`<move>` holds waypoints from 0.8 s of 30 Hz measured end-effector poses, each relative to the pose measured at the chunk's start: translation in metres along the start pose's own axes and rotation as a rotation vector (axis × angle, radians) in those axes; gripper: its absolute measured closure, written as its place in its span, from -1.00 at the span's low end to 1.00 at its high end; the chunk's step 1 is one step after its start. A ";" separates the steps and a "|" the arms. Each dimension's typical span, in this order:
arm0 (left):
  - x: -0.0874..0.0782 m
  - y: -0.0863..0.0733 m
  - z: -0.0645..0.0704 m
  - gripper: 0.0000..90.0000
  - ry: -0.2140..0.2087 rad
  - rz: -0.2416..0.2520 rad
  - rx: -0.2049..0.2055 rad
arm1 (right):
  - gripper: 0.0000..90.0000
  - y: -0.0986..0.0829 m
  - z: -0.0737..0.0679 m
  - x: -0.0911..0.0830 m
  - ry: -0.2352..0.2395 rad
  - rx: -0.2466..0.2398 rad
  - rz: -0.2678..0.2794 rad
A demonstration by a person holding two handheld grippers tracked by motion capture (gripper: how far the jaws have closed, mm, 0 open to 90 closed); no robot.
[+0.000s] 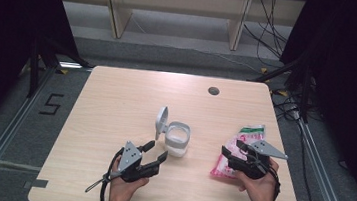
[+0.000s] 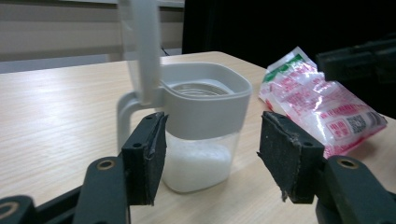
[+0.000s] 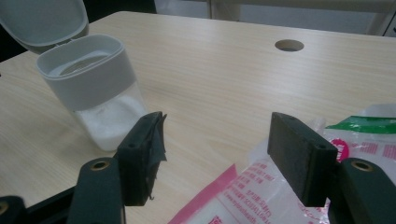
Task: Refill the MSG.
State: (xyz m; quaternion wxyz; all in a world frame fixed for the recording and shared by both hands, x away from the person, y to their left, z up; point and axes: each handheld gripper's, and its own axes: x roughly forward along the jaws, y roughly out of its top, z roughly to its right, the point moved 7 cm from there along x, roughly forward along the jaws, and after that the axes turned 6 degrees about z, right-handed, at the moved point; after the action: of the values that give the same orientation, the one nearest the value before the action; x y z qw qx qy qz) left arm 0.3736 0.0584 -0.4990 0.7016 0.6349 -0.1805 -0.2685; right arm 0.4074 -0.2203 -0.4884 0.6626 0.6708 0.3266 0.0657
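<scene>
Both tongs stand wide and hold nothing. The left gripper (image 1: pixel 155 150) aims at the container (image 1: pixel 178 139) just at its two o'clock; the right gripper (image 1: pixel 234 151) hovers over the pink bag (image 1: pixel 242 147) at the table's (image 1: pixel 116 104) four o'clock. The hinged lid (image 1: pixel 162 119) stands open and white grains sit low inside, so filling looks unfinished. A cable hole (image 1: pixel 213 90) lies at twelve; nothing blocks either reach.

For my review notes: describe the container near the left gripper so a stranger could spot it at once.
On the light wooden table, look just right of centre, ahead of the left gripper. There stands the clear container with a grey collar, its hinged lid flipped up, white granules filling its bottom. Unlike the flat pink-and-white bag beside it, it is rigid and upright.
</scene>
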 end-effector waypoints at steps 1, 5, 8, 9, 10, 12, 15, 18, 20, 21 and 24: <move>-0.001 0.001 -0.002 -0.11 0.007 -0.003 0.002 | -0.17 -0.002 -0.002 0.000 -0.012 0.011 -0.011; -0.003 0.005 -0.011 -0.11 0.020 0.009 -0.003 | -0.27 -0.006 -0.005 0.001 0.011 -0.003 -0.014; -0.007 0.008 -0.018 -0.11 0.045 0.006 -0.001 | -0.35 -0.009 -0.009 -0.002 0.048 -0.022 -0.028; -0.008 0.008 -0.020 -0.12 0.050 0.010 -0.006 | -0.38 -0.010 -0.013 -0.003 0.035 0.018 -0.041; -0.009 0.009 -0.023 -0.12 0.061 0.007 -0.006 | -0.39 -0.011 -0.011 -0.004 0.058 -0.029 -0.038; -0.010 0.010 -0.026 -0.16 0.068 0.001 0.007 | -0.40 -0.012 -0.013 -0.003 0.069 -0.024 -0.023; -0.012 0.011 -0.028 -0.16 0.080 -0.006 0.007 | -0.40 -0.014 -0.018 -0.004 0.080 -0.017 -0.029; -0.012 0.013 -0.030 -0.16 0.084 -0.011 0.014 | -0.40 -0.016 -0.018 -0.004 0.080 -0.033 -0.025; -0.011 0.014 -0.032 -0.16 0.084 -0.012 0.022 | -0.39 -0.017 -0.017 -0.005 0.084 -0.043 -0.028; -0.011 0.014 -0.032 -0.16 0.088 -0.012 0.018 | -0.39 -0.018 -0.019 -0.006 0.086 -0.025 -0.034; -0.011 0.016 -0.036 -0.16 0.100 -0.012 0.021 | -0.39 -0.017 -0.018 -0.005 0.091 -0.056 -0.016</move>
State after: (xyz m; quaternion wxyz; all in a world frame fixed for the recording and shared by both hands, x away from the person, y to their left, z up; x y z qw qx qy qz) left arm 0.3884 0.0946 -0.4866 0.7013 0.6560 -0.1442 -0.2388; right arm 0.3880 -0.2099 -0.5004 0.6659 0.6459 0.3596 0.1000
